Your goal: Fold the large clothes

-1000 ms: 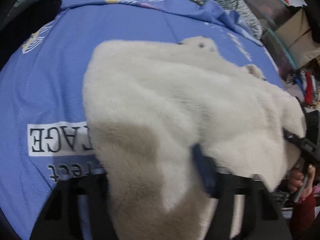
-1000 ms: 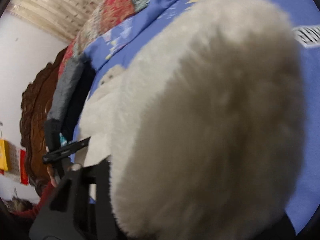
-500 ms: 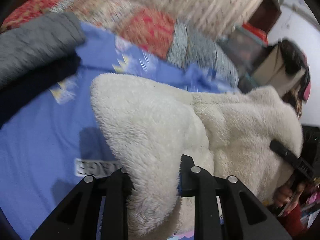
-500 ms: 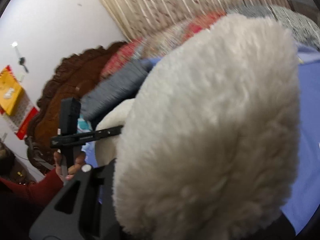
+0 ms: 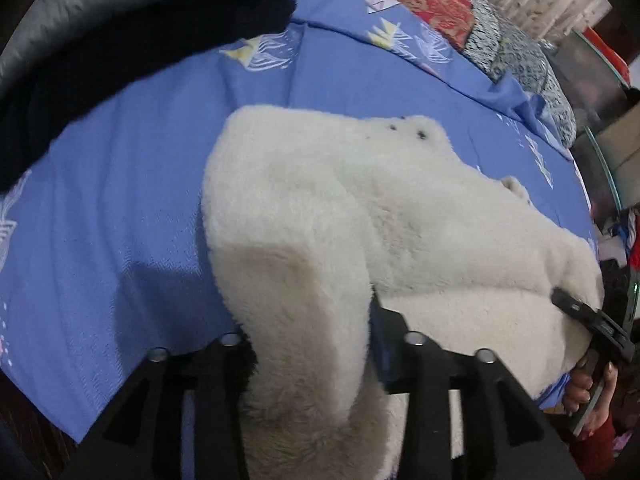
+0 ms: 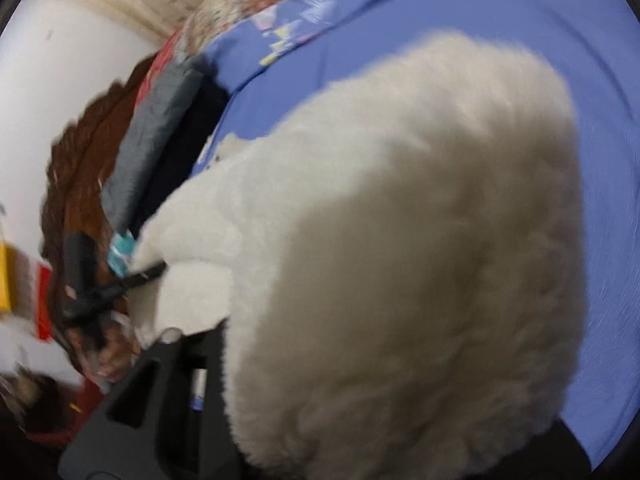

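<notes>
White fleece garment [image 5: 360, 216] lies spread on a blue bedsheet [image 5: 120, 200] covering the bed, folded over itself, with a thick fold running left to right across the near part. Two small dark marks show near its far edge.

Left gripper [image 5: 312, 344]: fingers clenched on a flap of the fleece, which bulges up between them and hangs down toward the camera. Left finger [image 5: 232, 360] and right finger [image 5: 384, 340] are both pressed against the pile.

Right gripper [image 5: 576, 312], seen from the left wrist view at the right edge, has a black finger touching the garment's near right corner; a hand [image 5: 588, 384] holds its handle. In the right wrist view the same fleece [image 6: 400, 260] fills most of the frame and covers the gripper front; only one black finger [image 6: 212, 380] shows at the lower left, tight against the fabric. Looks like it is gripping the fleece, other finger hidden. That view is blurred.

Left gripper [image 6: 120, 280] also shows in the right wrist view, at the left, its tip at the garment edge.

Grey and black clothing [image 5: 100, 32] is piled at the far left of the bed. Patterned red and grey quilt [image 5: 460, 8] lies at the far end. Carved brown headboard [image 6: 80, 168] stands behind, against a white wall [image 6: 60, 60].
</notes>
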Motion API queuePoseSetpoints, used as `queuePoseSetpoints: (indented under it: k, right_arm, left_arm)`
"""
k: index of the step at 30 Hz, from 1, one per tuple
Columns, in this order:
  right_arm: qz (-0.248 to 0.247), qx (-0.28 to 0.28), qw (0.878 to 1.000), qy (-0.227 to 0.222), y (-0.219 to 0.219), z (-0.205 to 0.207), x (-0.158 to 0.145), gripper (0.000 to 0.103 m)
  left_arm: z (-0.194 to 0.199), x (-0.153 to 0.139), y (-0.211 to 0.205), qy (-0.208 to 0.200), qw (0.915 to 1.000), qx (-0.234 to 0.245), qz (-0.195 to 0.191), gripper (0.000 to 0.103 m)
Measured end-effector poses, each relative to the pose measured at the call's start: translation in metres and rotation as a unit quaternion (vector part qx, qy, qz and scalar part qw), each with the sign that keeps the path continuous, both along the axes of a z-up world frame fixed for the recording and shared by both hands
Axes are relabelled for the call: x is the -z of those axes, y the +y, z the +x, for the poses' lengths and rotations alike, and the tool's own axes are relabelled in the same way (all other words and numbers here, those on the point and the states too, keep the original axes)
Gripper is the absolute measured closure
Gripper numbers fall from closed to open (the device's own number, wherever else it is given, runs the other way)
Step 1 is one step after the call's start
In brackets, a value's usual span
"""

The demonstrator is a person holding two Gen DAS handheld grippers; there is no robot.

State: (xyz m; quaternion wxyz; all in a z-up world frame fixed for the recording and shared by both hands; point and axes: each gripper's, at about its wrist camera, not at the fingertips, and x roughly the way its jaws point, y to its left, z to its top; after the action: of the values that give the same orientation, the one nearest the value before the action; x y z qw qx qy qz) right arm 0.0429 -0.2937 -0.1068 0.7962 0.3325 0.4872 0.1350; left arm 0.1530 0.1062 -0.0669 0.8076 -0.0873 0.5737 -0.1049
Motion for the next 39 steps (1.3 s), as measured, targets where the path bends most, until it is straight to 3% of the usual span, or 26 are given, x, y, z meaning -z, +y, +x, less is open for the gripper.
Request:
queuePoseSetpoints:
  k: [3, 5, 12, 14, 16, 18, 20, 24, 26, 32, 39]
  right_arm:
    - [0.018, 0.016, 1.0, -0.017, -0.016, -0.015, -0.007, 0.029]
    - [0.03, 0.017, 0.999, -0.015, -0.023, -0.018, -0.005, 0.029]
    - [0.037, 0.008, 0.999, 0.0, -0.017, -0.014, 0.013, 0.021]
    - [0.025, -0.001, 1.0, -0.002, -0.004, -0.009, 0.007, 0.019]
    - [0.027, -0.025, 0.999, 0.0, 0.011, 0.0, 0.005, 0.025]
    - [0.035, -0.048, 0.998, 0.01, 0.024, 0.006, 0.008, 0.047]
    - [0.017, -0.058, 0.998, 0.017, 0.037, 0.013, 0.011, 0.059]
    - [0.002, -0.055, 0.998, 0.009, 0.045, 0.016, 0.002, 0.075]
    - [-0.01, -0.059, 0.998, -0.004, 0.05, 0.014, -0.01, 0.077]
    - [-0.02, -0.083, 0.994, -0.074, 0.069, 0.008, -0.069, 0.078]
    - [-0.037, -0.128, 0.98, -0.151, 0.104, 0.014, -0.141, 0.078]
  left_arm:
    - [0.013, 0.006, 0.009, 0.013, 0.9999, -0.007, -0.008, 0.012]
    - [0.019, 0.01, 0.011, 0.016, 0.9998, -0.005, -0.013, 0.007]
    - [0.027, 0.029, 0.017, 0.036, 0.9984, 0.006, -0.042, -0.004]
    - [0.027, 0.034, 0.013, 0.031, 0.999, 0.01, -0.032, -0.004]
    - [0.024, 0.032, 0.008, 0.018, 0.9996, 0.012, -0.018, -0.004]
    - [0.02, 0.028, 0.004, 0.007, 0.9997, 0.019, -0.016, 0.01]
    - [0.016, 0.022, 0.0, 0.0, 0.9996, 0.023, -0.015, 0.02]
    - [0.011, 0.013, -0.009, -0.014, 0.9994, 0.032, 0.001, 0.044]
    - [0.007, 0.004, -0.011, -0.021, 0.999, 0.039, -0.011, 0.055]
    - [-0.004, -0.031, 0.002, -0.045, 0.9971, 0.031, -0.053, 0.056]
    - [-0.029, -0.102, 0.032, -0.119, 0.9895, 0.026, -0.077, 0.056]
